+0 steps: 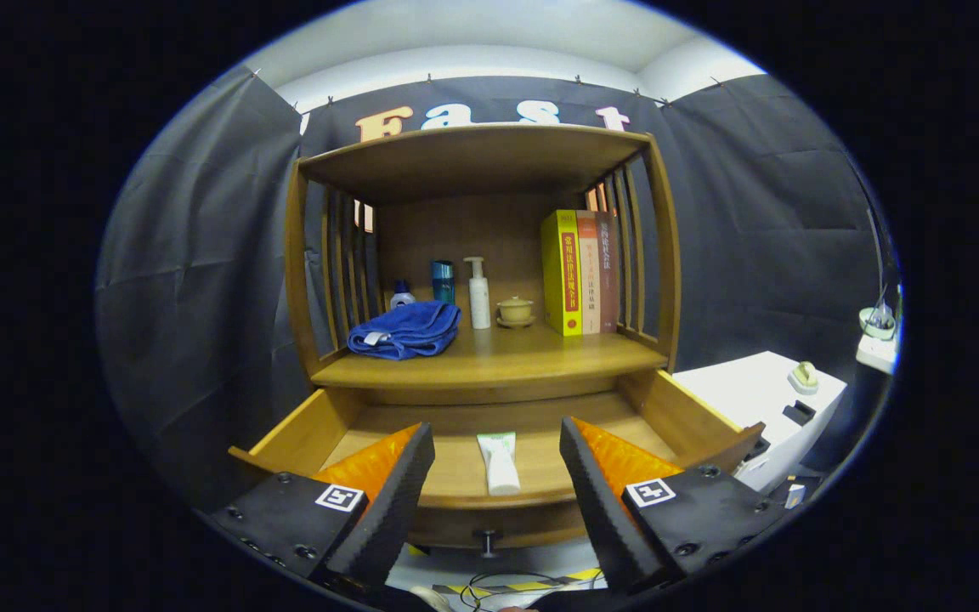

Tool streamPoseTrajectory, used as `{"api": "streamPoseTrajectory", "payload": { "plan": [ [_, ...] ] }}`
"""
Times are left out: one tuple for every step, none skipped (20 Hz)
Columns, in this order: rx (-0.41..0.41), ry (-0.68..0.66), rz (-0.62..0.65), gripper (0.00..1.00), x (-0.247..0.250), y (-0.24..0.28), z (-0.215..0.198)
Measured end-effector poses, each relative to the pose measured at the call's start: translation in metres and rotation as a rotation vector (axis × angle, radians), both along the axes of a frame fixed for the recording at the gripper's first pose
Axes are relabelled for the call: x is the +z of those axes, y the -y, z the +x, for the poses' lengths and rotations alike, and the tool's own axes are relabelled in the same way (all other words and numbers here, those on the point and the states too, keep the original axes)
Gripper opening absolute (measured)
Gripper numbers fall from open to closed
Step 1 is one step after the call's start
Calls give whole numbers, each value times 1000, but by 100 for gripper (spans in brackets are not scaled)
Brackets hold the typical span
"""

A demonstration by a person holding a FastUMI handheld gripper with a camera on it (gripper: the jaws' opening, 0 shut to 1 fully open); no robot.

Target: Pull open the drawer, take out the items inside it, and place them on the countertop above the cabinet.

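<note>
Standing pulled open, drawer (489,442): one tube (498,461) left inside, not yet lifted to tabletop (489,361) above drawer. Tool (496,459) fingers held apart, nothing gripped.

I see my honey-brown wooden cabinet (489,357), a white tube (500,463) with a green end in its drawer (302,433), a deep blue towel (405,330), and a yellow book (562,272) with a red spine panel.
</note>
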State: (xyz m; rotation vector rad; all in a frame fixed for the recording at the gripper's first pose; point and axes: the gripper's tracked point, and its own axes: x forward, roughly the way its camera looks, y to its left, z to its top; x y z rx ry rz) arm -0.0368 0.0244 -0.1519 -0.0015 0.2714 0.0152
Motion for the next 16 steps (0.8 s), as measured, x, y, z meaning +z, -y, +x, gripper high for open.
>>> {"api": "streamPoseTrajectory", "payload": {
  "plan": [
    [4, -16, -1, 97, 8, 0, 9],
    [12, -33, -2, 97, 14, -1, 20],
    [19, -57, -9, 97, 18, -1, 30],
    [33, -80, -20, 97, 20, -2, 41],
    [48, -112, -29, 97, 20, -4, 52],
    [72, -149, -7, 97, 19, -9, 60],
    [94, -190, 23, 97, 16, -16, 69],
    [107, -237, 43, 97, 11, -18, 78],
    [119, -286, 55, 97, 5, -17, 88],
    [124, -330, 63, 97, -2, -17, 96],
    [125, -384, 68, 97, -11, -16, 102],
    [127, -443, 81, 97, -22, -16, 107],
    [119, -497, 86, 97, -33, -16, 112],
    [110, -546, 78, 97, -43, -13, 118],
    [105, -598, 58, 97, -56, -10, 121],
    [106, -651, 45, 97, -66, -10, 121]
  ]
}}
